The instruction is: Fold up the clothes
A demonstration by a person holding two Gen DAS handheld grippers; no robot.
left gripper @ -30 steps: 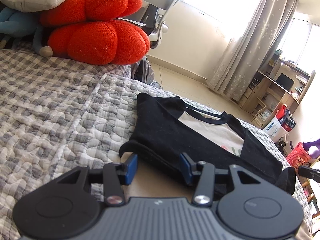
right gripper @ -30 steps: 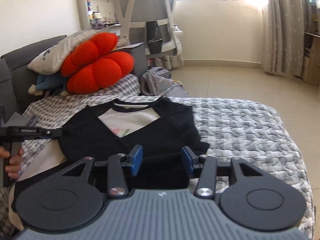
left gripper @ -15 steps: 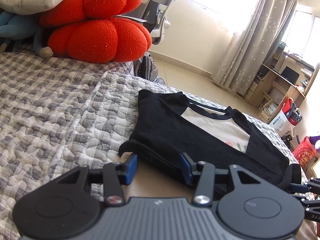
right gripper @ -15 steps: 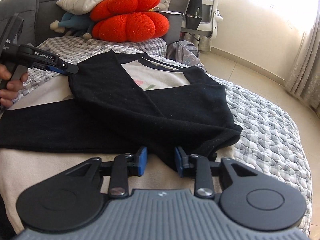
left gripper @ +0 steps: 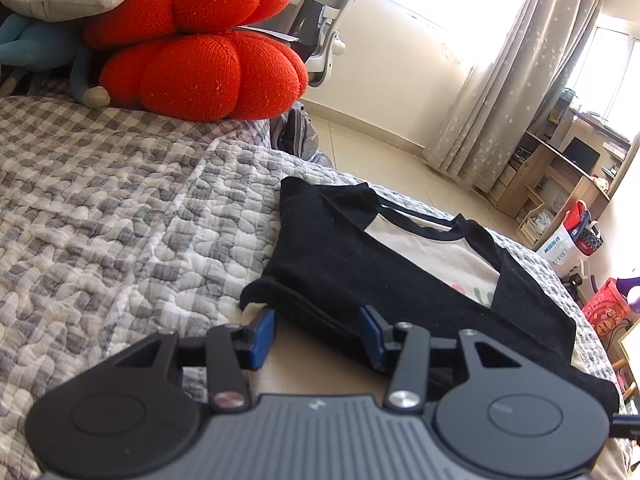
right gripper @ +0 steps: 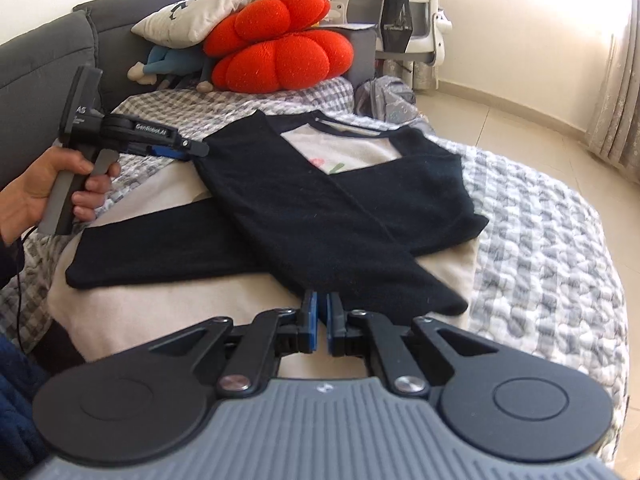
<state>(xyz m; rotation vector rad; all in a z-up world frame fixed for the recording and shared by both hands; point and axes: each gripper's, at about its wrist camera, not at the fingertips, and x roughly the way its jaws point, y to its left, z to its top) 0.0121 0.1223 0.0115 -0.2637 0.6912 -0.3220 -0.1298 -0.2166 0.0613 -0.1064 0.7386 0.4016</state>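
A cream shirt with black sleeves (right gripper: 344, 204) lies on the quilted bed, both sleeves crossed over its front. It also shows in the left wrist view (left gripper: 360, 264). My left gripper (left gripper: 318, 334) is open, its blue pads either side of the folded shoulder edge, and it appears in the right wrist view (right gripper: 192, 148) at the shirt's left shoulder. My right gripper (right gripper: 320, 322) has its pads almost together at the cuff end of the upper sleeve (right gripper: 400, 288); whether cloth is pinched between them is not visible.
A grey checked quilt (left gripper: 120, 208) covers the bed. An orange flower cushion (right gripper: 280, 56), a white pillow and a blue plush sit at the head. An office chair (right gripper: 400, 8) stands behind, and a backpack (right gripper: 384, 98) lies on the floor beside the bed.
My right gripper's jaws have closed from wide to nearly together and moved to the sleeve cuff near the hem. My left gripper has stayed open at the shoulder.
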